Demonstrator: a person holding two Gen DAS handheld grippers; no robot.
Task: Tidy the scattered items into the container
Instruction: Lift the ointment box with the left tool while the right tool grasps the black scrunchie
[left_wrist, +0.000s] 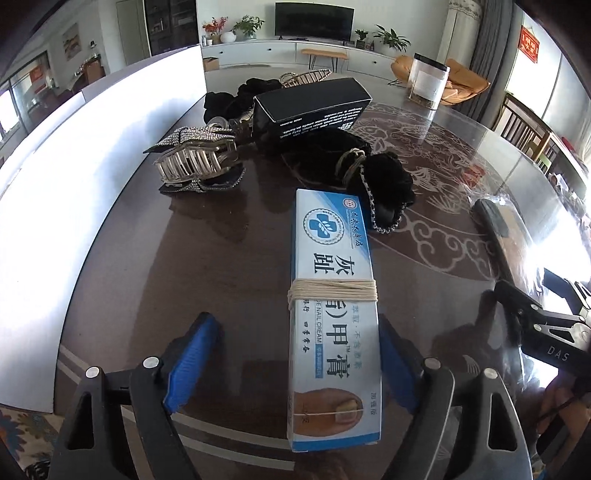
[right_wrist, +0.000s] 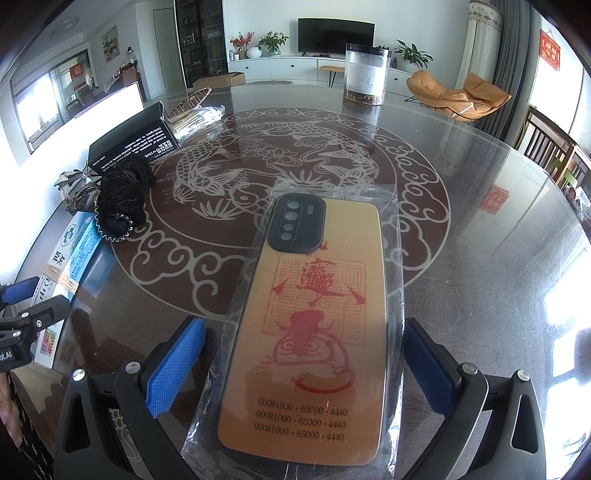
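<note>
A blue and white nail cream box (left_wrist: 334, 317) tied with string lies on the table between the fingers of my open left gripper (left_wrist: 295, 365); its right side is against the right pad, the left pad is apart. A gold phone case in a clear bag (right_wrist: 314, 325) lies between the fingers of my open right gripper (right_wrist: 299, 369), neither pad touching it. A white container (left_wrist: 99, 177) stands at the left of the table. A rhinestone hair claw (left_wrist: 199, 158), black scrunchies (left_wrist: 384, 184) and a black box (left_wrist: 314, 107) lie beyond the cream box.
A clear jar with a black lid (right_wrist: 365, 74) stands at the far side of the glass-topped table (right_wrist: 461, 221). The right gripper's body (left_wrist: 546, 325) shows at the right of the left wrist view. The cream box also shows in the right wrist view (right_wrist: 70, 251).
</note>
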